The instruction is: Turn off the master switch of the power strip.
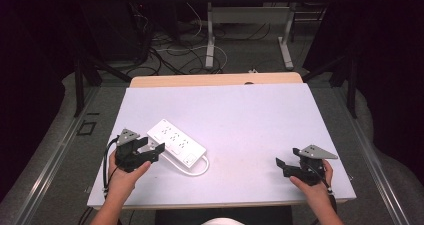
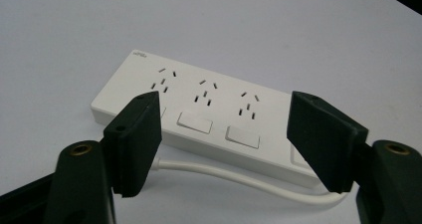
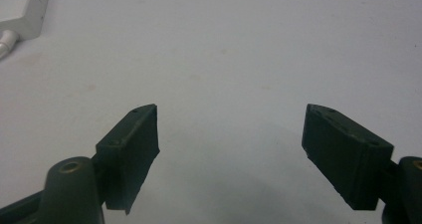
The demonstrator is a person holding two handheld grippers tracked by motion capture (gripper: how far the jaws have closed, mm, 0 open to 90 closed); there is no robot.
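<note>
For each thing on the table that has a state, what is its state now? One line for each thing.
Power strip: lies flat on the table, sockets up, nothing plugged in.
Cable: white, loose on the table beside the power strip.
Left hand-held gripper: jaws open, at the power strip, not pressing on it.
Right hand-held gripper: jaws open, nothing between them, over bare table.

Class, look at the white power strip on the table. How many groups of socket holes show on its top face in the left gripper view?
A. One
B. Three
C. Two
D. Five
B: the left gripper view shows three groups of socket holes in a row along the power strip, each with a white rocker switch or part of one below it, seen between the open jaws of the left gripper.
</note>
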